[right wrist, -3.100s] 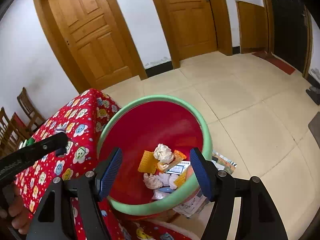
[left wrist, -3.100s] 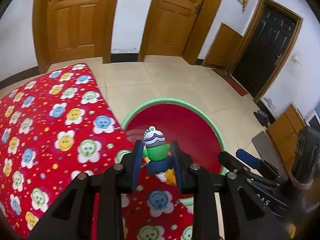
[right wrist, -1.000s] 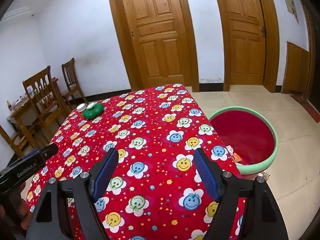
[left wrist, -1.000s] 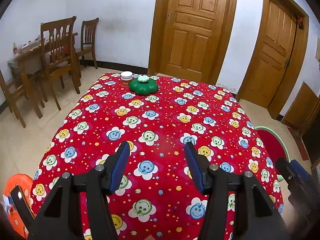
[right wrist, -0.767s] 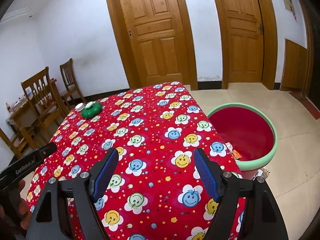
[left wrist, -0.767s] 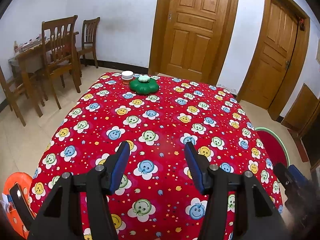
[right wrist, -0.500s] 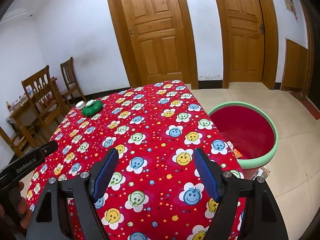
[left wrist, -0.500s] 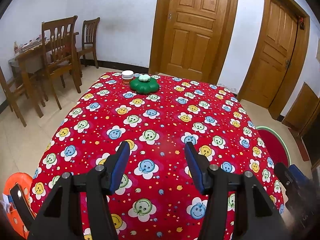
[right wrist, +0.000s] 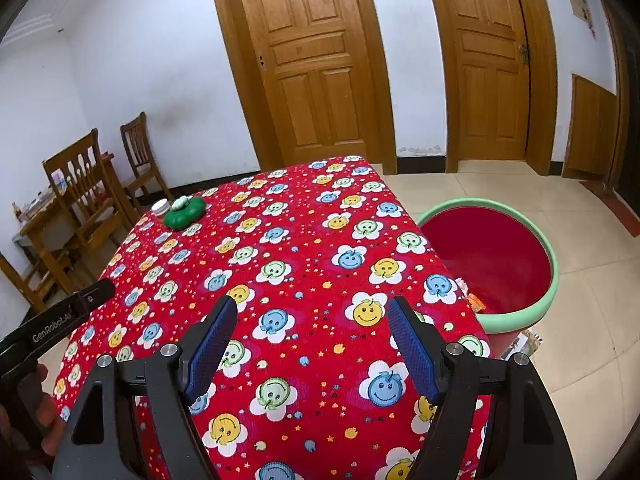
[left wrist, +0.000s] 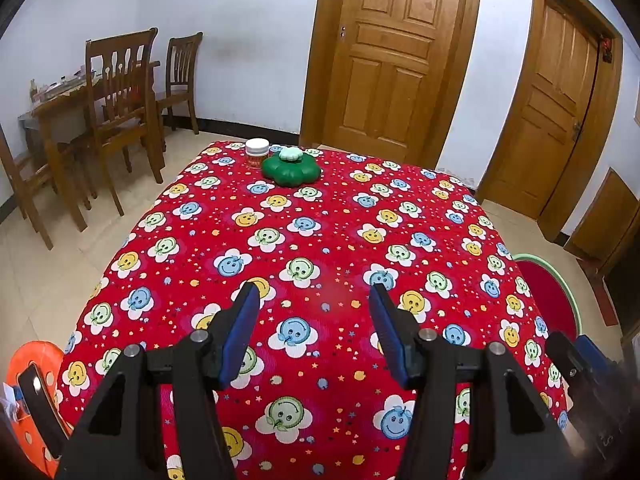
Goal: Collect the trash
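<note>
Jaws of both the left gripper [left wrist: 314, 300] and the right gripper [right wrist: 310, 312] stand apart, empty, over the red tablecloth [left wrist: 332, 240]. Far across it sit a green dish [left wrist: 291, 170] and, just beside it, a white jar [left wrist: 257, 152]. Off the table's right edge stands the bin [right wrist: 554, 280], with scraps [right wrist: 474, 300] showing inside.

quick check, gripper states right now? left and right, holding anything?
Left gripper: open, nothing between the fingers, above the tablecloth.
Right gripper: open, empty, also above the tablecloth.
</note>
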### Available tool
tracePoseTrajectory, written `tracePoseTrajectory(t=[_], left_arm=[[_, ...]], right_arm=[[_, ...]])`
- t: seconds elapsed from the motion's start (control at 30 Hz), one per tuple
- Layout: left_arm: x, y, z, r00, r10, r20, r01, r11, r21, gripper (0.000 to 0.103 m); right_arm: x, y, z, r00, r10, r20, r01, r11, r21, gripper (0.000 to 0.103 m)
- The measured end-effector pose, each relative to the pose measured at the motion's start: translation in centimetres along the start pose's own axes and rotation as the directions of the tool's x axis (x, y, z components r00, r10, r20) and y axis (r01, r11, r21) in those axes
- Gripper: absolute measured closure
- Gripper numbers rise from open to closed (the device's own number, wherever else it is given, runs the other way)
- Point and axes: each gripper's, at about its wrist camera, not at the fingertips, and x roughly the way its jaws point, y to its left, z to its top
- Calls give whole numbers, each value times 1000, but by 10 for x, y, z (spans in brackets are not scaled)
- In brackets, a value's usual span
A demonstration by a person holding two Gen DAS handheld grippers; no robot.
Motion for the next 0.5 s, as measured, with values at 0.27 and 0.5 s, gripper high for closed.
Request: tracePoseTrajectory(t=[0.27,0.5], left_arm=[[1,0,-1,1000,4,-7,-4,1000,-10,46],[0,0,-1,1000,4,-5,-5,1000,-10,46]], right_arm=[[1,0,-1,1000,3,-5,-3,1000,2,25],[1,-1,-2,1000,3,-8,-3,1000,5,25]])
